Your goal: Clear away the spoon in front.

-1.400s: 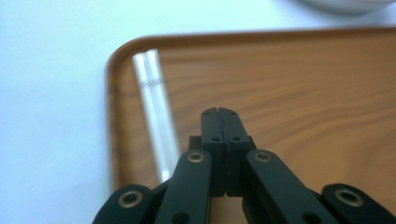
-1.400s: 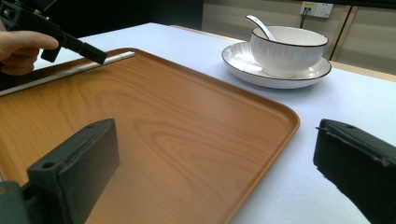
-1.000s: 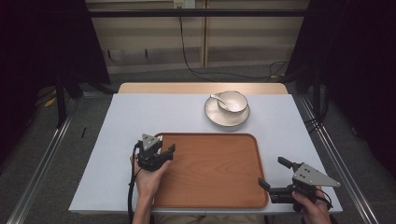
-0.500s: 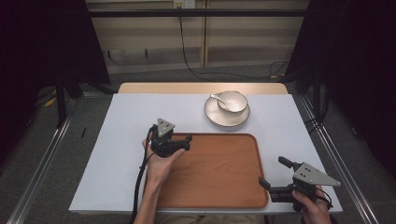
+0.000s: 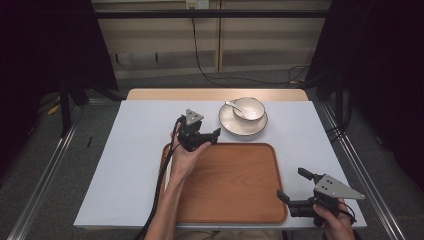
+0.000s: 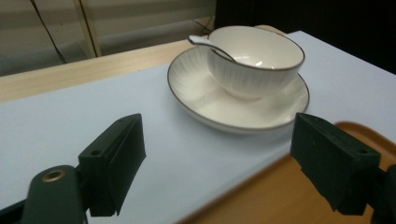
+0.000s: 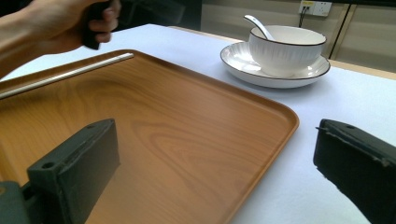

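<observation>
A white bowl (image 5: 249,108) with a white spoon (image 5: 231,104) in it stands on a white plate (image 5: 235,125) at the back of the table. The bowl (image 6: 254,60) and plate (image 6: 196,88) lie just ahead of my left gripper (image 6: 223,140). That left gripper (image 5: 212,135) hovers over the far left corner of the wooden tray (image 5: 235,185); it is open, its jaws have just been closing a little, and nothing is between them. My right gripper (image 5: 292,184) rests open at the tray's near right corner. A thin pale stick (image 7: 70,74) lies along the tray's left side.
The tray (image 7: 187,121) sits on a white table sheet (image 5: 125,165) with bare sheet to its left and right. A black cable (image 5: 160,190) trails from the left gripper along the forearm. Metal rails run beside the table on both sides.
The left gripper has moved from the tray's left edge up and to the right, toward the plate and bowl. The right gripper has stayed in place.
</observation>
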Motion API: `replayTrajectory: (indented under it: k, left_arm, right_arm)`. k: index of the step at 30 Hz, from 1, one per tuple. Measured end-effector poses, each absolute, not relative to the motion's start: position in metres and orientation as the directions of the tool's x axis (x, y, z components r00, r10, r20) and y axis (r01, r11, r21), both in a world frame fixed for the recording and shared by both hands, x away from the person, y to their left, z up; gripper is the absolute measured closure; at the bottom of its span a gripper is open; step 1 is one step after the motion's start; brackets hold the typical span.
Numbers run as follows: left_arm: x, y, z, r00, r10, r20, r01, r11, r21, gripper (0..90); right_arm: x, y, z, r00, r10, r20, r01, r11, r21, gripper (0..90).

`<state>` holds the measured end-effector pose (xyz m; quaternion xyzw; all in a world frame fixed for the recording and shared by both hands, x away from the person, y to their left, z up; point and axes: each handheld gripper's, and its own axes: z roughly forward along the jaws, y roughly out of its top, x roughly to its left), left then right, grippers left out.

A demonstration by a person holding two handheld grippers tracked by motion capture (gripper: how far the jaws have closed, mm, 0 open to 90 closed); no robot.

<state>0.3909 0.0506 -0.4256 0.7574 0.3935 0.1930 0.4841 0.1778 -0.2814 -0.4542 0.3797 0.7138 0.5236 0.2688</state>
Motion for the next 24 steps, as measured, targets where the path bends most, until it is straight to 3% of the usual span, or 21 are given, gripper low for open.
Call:
replayTrajectory:
  k: [10,15,18,24]
  left_arm:
    - [0.43,0.022,-0.418,0.622,0.773,-0.125,0.481,-0.251,0.84,21.2]
    - [0.449,0.015,-0.415,0.627,0.773,-0.092,0.466,-0.278,0.84,33.2]
    - [0.464,0.016,-0.413,0.634,0.764,-0.119,0.48,-0.269,0.835,39.0]
    - [0.482,0.007,-0.407,0.658,0.748,-0.088,0.456,-0.303,0.837,42.7]
  right_arm:
    - [0.175,-0.281,-0.453,-0.572,0.82,0.013,0.254,0.162,0.954,0.0]
    - [0.174,-0.282,-0.454,-0.573,0.82,0.015,0.253,0.159,0.954,0.0]
    - [0.175,-0.282,-0.454,-0.574,0.819,0.017,0.254,0.158,0.954,0.0]
    - [0.174,-0.282,-0.454,-0.577,0.817,0.018,0.257,0.16,0.953,0.0]
